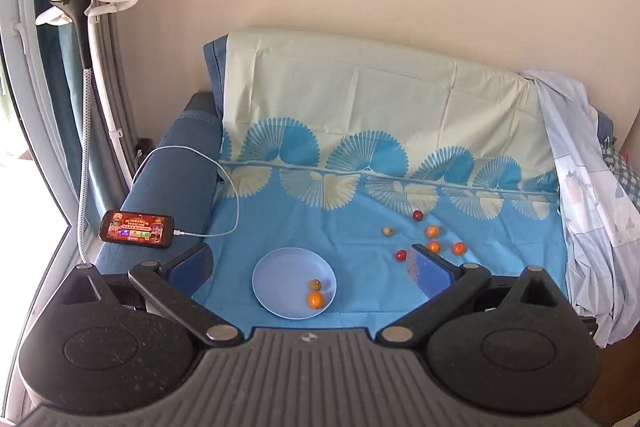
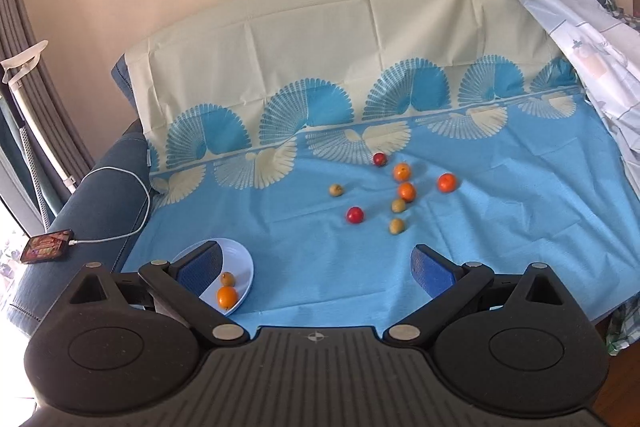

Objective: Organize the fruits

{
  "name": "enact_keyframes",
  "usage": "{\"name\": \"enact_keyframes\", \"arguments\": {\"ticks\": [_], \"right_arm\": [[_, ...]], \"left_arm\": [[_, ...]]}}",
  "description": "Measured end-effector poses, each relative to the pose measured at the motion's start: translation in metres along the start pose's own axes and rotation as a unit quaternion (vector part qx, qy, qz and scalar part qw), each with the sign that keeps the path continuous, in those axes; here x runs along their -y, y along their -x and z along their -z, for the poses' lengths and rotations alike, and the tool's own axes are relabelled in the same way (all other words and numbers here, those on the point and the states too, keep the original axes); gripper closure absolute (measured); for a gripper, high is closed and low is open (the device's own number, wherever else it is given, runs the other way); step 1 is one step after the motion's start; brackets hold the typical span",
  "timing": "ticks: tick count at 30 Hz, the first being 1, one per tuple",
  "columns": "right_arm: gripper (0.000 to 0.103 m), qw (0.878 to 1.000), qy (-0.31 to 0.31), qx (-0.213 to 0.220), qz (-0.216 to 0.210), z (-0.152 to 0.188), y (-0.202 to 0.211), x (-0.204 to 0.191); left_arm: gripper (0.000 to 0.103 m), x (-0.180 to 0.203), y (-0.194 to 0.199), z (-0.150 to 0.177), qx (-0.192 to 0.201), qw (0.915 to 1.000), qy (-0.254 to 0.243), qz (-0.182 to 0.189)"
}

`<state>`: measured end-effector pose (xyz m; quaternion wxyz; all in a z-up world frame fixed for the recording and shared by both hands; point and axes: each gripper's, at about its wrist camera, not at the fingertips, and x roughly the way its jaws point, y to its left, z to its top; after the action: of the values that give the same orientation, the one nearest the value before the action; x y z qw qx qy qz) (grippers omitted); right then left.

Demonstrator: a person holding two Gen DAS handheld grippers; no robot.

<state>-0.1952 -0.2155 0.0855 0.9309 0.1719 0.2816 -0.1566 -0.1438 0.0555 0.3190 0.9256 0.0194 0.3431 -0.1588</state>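
Observation:
A pale blue plate (image 1: pixel 280 267) lies on the blue sofa cover and holds an orange fruit (image 1: pixel 315 300) and a small green-brown fruit (image 1: pixel 315 283). It also shows in the right wrist view (image 2: pixel 240 255), partly behind the left finger. Several loose fruits lie further back: red ones (image 2: pixel 355 215) (image 2: pixel 379 159), orange ones (image 2: pixel 407 191) (image 2: pixel 447 182) and green ones (image 2: pixel 396 225) (image 2: pixel 336 190). My left gripper (image 1: pixel 310 261) is open and empty above the plate. My right gripper (image 2: pixel 316 263) is open and empty, short of the loose fruits.
A phone (image 1: pixel 137 229) on a white charging cable (image 1: pixel 232 195) lies on the sofa's left armrest. A garment steamer stand (image 1: pixel 86 67) stands at the left by the curtain. A pale sheet (image 2: pixel 580 39) hangs over the sofa's right end.

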Motion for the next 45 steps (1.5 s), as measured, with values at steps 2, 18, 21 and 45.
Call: {"name": "enact_keyframes", "arguments": {"ticks": [2,18,21,45], "right_arm": [[0.003,1.000,-0.001,0.000,0.006,-0.003,-0.002,0.004],[0.003,1.000,-0.003,-0.023,0.020,-0.010,-0.034,0.009],[0.003,0.999,-0.006,-0.024,0.026,-0.010,-0.039,0.013],[0.001,0.993,0.015,0.013,0.115,0.022,-0.246,0.118]], "left_arm": [[0.000,0.001,0.000,-0.001,0.006,1.0000,-0.003,-0.005],[0.000,0.010,-0.033,-0.012,-0.001,0.9998,-0.020,0.000],[0.000,0.021,-0.048,-0.015,-0.006,0.9994,-0.033,0.001],[0.000,0.180,-0.520,0.057,-0.210,0.9708,-0.108,0.043]]}}
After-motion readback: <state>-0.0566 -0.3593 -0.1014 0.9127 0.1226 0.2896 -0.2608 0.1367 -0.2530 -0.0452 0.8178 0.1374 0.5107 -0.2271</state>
